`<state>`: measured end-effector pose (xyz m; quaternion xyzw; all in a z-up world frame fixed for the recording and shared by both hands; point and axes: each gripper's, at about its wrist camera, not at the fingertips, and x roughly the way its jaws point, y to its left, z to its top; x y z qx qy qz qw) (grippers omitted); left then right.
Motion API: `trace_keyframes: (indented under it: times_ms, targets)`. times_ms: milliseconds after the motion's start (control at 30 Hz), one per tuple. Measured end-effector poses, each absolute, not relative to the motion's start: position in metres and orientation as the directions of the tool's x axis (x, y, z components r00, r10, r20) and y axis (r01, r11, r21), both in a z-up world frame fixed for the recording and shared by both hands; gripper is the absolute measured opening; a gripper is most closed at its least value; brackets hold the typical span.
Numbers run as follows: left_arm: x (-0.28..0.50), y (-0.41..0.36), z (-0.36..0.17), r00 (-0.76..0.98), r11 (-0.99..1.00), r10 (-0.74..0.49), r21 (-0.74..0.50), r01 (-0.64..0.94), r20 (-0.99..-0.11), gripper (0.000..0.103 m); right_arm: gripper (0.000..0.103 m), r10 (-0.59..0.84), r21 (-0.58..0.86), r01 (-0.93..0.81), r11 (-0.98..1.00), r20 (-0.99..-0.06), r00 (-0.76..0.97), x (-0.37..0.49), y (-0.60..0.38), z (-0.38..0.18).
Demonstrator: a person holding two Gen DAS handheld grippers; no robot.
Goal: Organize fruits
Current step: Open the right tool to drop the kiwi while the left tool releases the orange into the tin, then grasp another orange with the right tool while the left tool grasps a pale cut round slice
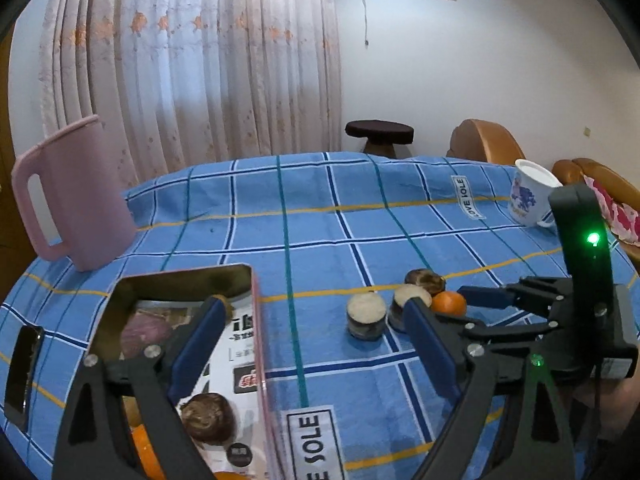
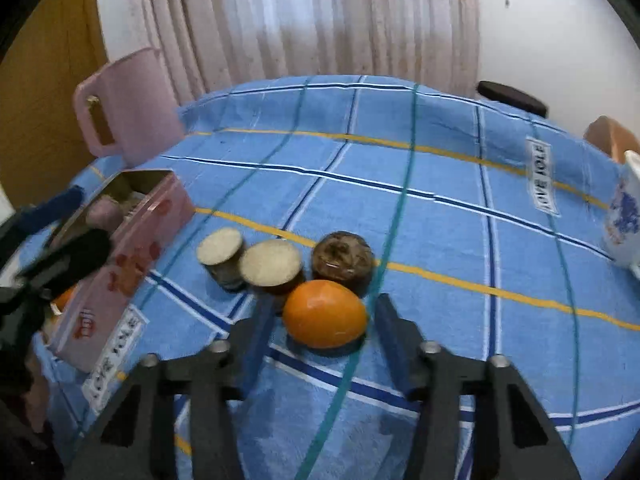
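The orange (image 2: 325,314) is lying on the blue checked cloth (image 2: 440,216), near the front of the right wrist view, its long axis running left to right. It is sitting between the two blue fingers (image 2: 390,332) of the right gripper (image 2: 320,322), which are spread wide with a gap showing on each side of the fruit, so nothing is being held. Just behind the orange a dark brown round fruit (image 2: 343,258) is standing, touching or nearly touching it. To the left, two cut pieces (image 2: 271,264) with pale flat tops are standing side by side.

Further left the pink tin (image 2: 132,268) is lying open, red print on its side too blurred to read. In the left wrist view the tin (image 1: 258,320) is holding a purple fruit (image 1: 146,334), a brown fruit (image 1: 208,418) and orange fruit (image 1: 146,452), over a printed sheet whose characters cannot be made out. The left gripper (image 1: 316,312) is hanging wide apart and empty, one finger (image 1: 198,344) over the tin, the other in front of the cut pieces.

White labels on the cloth are reading "LOVE SOLE" (image 1: 468,198). A pink jug (image 1: 76,196) is standing far left, a white mug (image 1: 530,196) with a blue figure far right.
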<state>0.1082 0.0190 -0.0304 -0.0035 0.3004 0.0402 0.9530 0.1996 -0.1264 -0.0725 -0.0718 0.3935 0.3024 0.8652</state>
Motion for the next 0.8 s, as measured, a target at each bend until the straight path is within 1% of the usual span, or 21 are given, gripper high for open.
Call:
trace_keyframes:
  times_ms: [133, 233, 300, 333, 400, 533, 567, 600, 633, 667, 767, 800]
  targets:
    - [0.113, 0.012, -0.034, 0.807, 0.998, 0.061, 0.026, -0.056, -0.588, 0.091, 0.046, 0.470, 0.101, -0.592, 0.799, -0.719, 0.512, 0.196, -0.126, -0.072]
    - [0.120, 0.007, -0.038, 0.793, 0.998, 0.060, 0.039, -0.046, -0.606, 0.085, 0.045, 0.462, 0.083, -0.570, 0.817, -0.685, 0.563, 0.190, -0.132, -0.065]
    - [0.125, 0.004, -0.041, 0.779, 0.998, 0.058, 0.041, -0.042, -0.624, 0.075, 0.046, 0.448, 0.076, -0.543, 0.836, -0.667, 0.595, 0.187, -0.139, -0.062]
    - [0.127, 0.003, -0.043, 0.773, 0.998, 0.059, 0.043, -0.041, -0.632, 0.073, 0.046, 0.444, 0.078, -0.532, 0.843, -0.659, 0.607, 0.186, -0.143, -0.060]
    - [0.136, -0.001, -0.048, 0.757, 0.999, 0.046, 0.037, -0.030, -0.652, 0.063, 0.046, 0.442, 0.095, -0.509, 0.855, -0.648, 0.620, 0.190, -0.149, -0.059]
    - [0.153, -0.007, -0.061, 0.710, 1.000, 0.023, 0.019, -0.014, -0.704, 0.058, 0.046, 0.451, 0.121, -0.497, 0.859, -0.636, 0.625, 0.190, -0.155, -0.058]
    - [0.156, -0.007, -0.063, 0.703, 1.000, 0.023, 0.016, -0.017, -0.710, 0.054, 0.046, 0.451, 0.117, -0.498, 0.859, -0.633, 0.629, 0.189, -0.155, -0.057]
    - [0.159, -0.007, -0.065, 0.695, 1.000, 0.025, 0.013, -0.022, -0.718, 0.048, 0.046, 0.451, 0.115, -0.499, 0.859, -0.631, 0.632, 0.188, -0.155, -0.057]
    - [0.161, -0.008, -0.065, 0.692, 1.000, 0.027, 0.013, -0.025, -0.721, 0.047, 0.046, 0.451, 0.113, -0.499, 0.859, -0.629, 0.634, 0.187, -0.155, -0.057]
    - [0.162, -0.007, -0.066, 0.687, 0.999, 0.048, 0.024, -0.045, -0.725, 0.049, 0.046, 0.452, 0.113, -0.500, 0.859, -0.627, 0.634, 0.186, -0.155, -0.057]
    - [0.166, -0.010, -0.067, 0.684, 0.998, 0.064, 0.032, -0.060, -0.727, 0.049, 0.046, 0.455, 0.117, -0.502, 0.857, -0.627, 0.632, 0.186, -0.156, -0.057]
    - [0.168, -0.011, -0.070, 0.666, 0.998, 0.052, 0.022, -0.054, -0.744, 0.044, 0.046, 0.455, 0.116, -0.501, 0.857, -0.626, 0.633, 0.186, -0.156, -0.057]
